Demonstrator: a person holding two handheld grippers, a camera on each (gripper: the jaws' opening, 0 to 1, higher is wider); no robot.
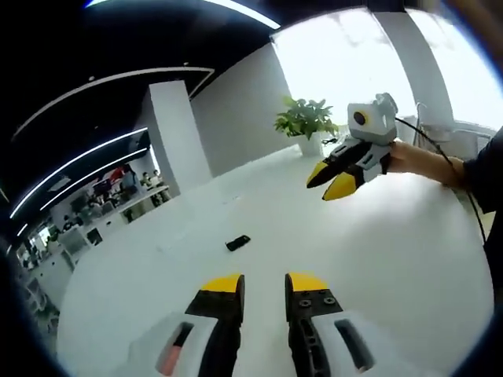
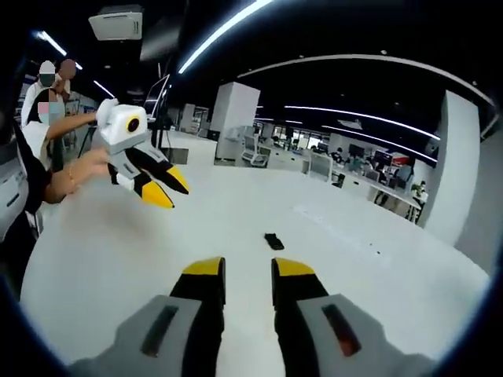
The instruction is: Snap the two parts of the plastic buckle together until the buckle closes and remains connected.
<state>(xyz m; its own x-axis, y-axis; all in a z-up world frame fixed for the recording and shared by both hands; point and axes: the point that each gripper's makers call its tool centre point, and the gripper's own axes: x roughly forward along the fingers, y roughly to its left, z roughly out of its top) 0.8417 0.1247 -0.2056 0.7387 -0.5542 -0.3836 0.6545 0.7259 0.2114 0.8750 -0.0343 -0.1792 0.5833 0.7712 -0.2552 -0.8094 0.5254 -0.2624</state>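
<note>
Left claw (image 1: 264,284) hovered above white tabletop (image 1: 393,251), jaws narrowly parted, empty. Right claw (image 2: 247,269) likewise, also seen raised at right of left gripper view, hand (image 1: 405,157) behind it. Black buckle (image 1: 238,243) lay mid-tabletop, well ahead; parts too small to distinguish. Potted plant (image 1: 305,122) at far edge; open-plan office beyond.

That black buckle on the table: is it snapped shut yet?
Cannot tell: the buckle lies small and distant on the white table, untouched.

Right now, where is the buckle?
The buckle lies on the white table, just beyond the left gripper, and ahead of the right gripper.
</note>
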